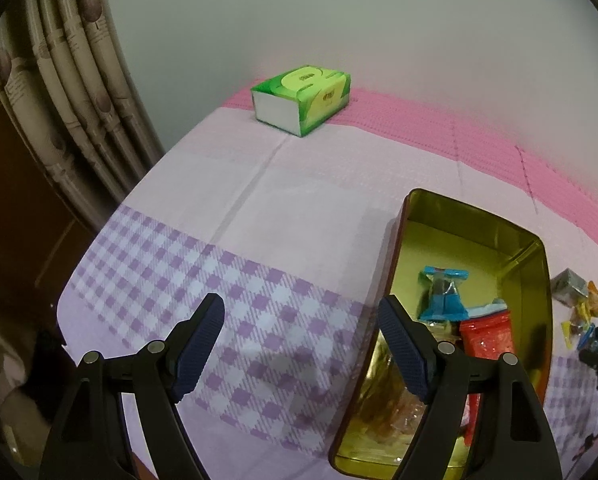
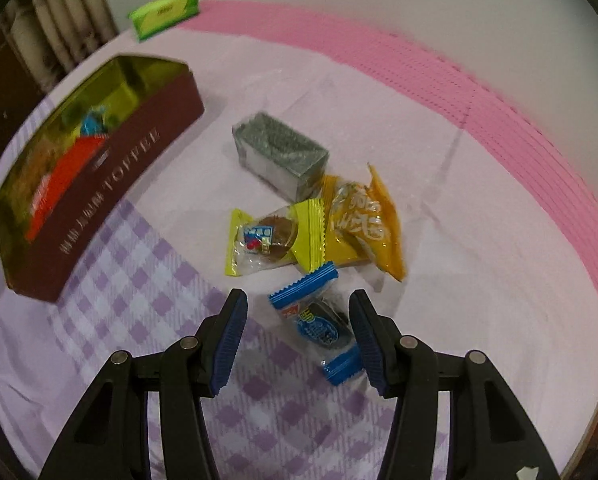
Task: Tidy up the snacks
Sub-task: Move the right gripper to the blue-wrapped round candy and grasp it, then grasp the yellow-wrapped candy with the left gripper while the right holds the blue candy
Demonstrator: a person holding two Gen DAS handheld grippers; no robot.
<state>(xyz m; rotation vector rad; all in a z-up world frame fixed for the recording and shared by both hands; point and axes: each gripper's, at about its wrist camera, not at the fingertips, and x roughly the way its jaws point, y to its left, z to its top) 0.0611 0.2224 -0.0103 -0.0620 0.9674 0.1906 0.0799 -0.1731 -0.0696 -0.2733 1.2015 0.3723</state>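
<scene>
The step in hand looks like picking another loose snack off the worktop (image 2: 439,240) to drop into the toffee tin (image 2: 99,168), which sits at the left of the right wrist view and already holds a blue-wrapped piece and a red packet. The right gripper (image 2: 297,336) points steeply down with its jaws apart and nothing pressed between them. The blue-wrapped candy (image 2: 319,324) lies between them in the lower middle of the frame, off-centre toward the right-hand jaw, its lower twisted end almost against that pad; whether it touches I cannot tell. Just above it lie the yellow-green wrapped candy (image 2: 273,236) and the orange packet (image 2: 363,220), overlapping, with a grey box (image 2: 281,152) beyond them. The next move probably calls for lowering until the pads flank the wrapper's body, then closing without catching the yellow-green wrapper's edge. The left gripper (image 1: 301,352) hangs empty, jaws wide apart, over the checked cloth beside the tin's near rim in the lower middle of its view.
</scene>
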